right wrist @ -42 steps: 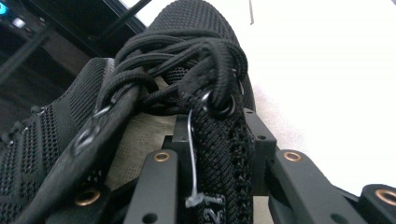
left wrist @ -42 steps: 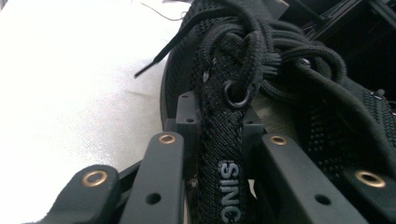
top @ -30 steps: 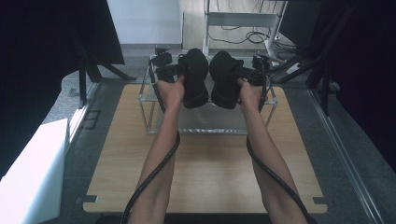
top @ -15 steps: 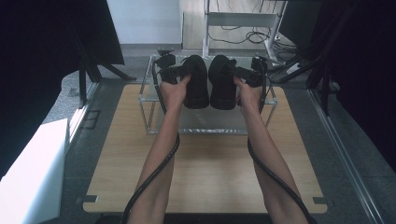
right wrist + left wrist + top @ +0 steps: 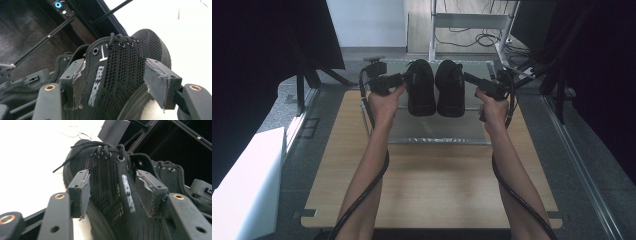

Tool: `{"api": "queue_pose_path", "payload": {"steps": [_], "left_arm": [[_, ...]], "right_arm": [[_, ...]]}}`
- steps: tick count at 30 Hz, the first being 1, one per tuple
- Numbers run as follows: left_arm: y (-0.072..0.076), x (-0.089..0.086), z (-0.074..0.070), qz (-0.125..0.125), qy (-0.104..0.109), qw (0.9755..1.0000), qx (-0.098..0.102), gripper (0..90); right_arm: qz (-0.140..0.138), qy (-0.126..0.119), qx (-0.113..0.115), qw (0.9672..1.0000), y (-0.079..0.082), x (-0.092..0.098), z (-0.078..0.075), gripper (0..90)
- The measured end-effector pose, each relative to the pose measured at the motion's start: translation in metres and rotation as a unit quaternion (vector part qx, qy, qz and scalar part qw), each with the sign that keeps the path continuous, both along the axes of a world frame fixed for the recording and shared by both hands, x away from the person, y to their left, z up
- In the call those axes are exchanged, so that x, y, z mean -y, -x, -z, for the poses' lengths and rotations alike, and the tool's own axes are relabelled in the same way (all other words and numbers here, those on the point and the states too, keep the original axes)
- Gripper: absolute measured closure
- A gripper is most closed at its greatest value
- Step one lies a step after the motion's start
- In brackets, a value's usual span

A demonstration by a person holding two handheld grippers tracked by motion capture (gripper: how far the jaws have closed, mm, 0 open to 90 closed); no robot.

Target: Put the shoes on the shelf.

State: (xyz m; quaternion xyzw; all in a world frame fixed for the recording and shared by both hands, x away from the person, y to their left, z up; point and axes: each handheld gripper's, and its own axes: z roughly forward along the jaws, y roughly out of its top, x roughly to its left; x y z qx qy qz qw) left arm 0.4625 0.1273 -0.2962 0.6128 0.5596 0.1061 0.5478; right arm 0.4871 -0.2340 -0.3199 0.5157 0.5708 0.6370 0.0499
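Up at the far end of the wooden table [image 5: 432, 190], two black shoes sit side by side, nearly touching, on a shiny metal rack [image 5: 432, 131]. The left shoe [image 5: 420, 89] is clamped by the left gripper [image 5: 404, 80] from its outer side; in the left gripper view both pads press into the mesh at the laces, so that claw is closed on it. The right gripper [image 5: 468, 80] reaches the right shoe [image 5: 450, 89] from the other side, but its jaws stand wider: one pad [image 5: 77, 82] meets the mesh, the other [image 5: 160, 82] sits just clear of it.

Room is tight between the shoes and generous toward the person (bare tabletop all the way back). Dark frames and curtains close in on both sides.

White lettering runs along the right shoe's side, something like "SINCE 1991", though I can't read it surely; the left shoe's white mark [image 5: 127, 192] is too blurred.
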Motion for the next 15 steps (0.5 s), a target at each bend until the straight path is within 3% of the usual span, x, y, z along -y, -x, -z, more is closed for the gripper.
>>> {"api": "queue_pose_path", "payload": {"steps": [6,10,11,15], "left_arm": [[0.024,-0.008,0.013,0.015,0.008,0.9998,0.01,54.3],[0.041,-0.009,0.023,0.026,0.001,0.9995,0.02,57.7],[0.046,-0.009,0.025,0.031,0.003,0.9993,0.022,59.6],[0.061,-0.007,0.038,0.051,0.019,0.9982,0.025,63.8]], "right_arm": [[-0.021,-0.004,0.009,0.9997,0.021,0.012,0.008,36.2],[-0.042,-0.011,0.013,0.999,0.039,0.015,0.016,47.8],[-0.054,-0.012,0.011,0.9984,0.048,0.015,0.022,52.6],[-0.059,-0.013,0.011,0.9981,0.061,0.014,0.032,59.3]]}}
